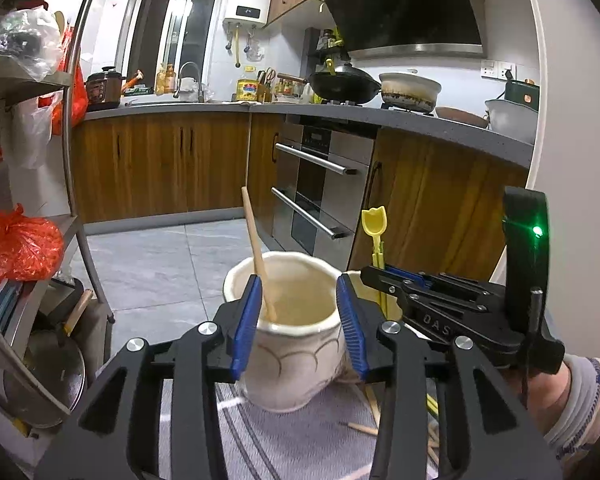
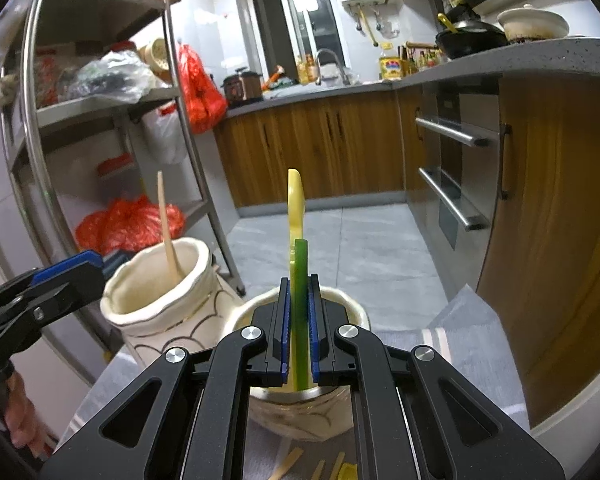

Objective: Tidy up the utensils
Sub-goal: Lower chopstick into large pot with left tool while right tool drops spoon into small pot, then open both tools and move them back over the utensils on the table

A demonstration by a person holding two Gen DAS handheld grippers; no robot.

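Yellow utensil [image 2: 295, 208] with green handle [image 2: 300, 304], long axis upright, clamped between the nearly closed pads of the right tool [image 2: 299, 320]. Directly below, at 6 o'clock of the grip, sits the right jar [image 2: 352, 308]; the coming move likely turns on lowering the handle straight along its axis into that mouth. At 9 o'clock stands the left jar [image 1: 296, 336], already holding a wooden stick [image 1: 258, 256] that leans toward 11 o'clock. The left tool [image 1: 300, 320] is partly open, its pads flanking the left jar's rim and gripping nothing. More utensils [image 1: 364, 428] lie on the tabletop [image 1: 284, 448] at the jars' foot.
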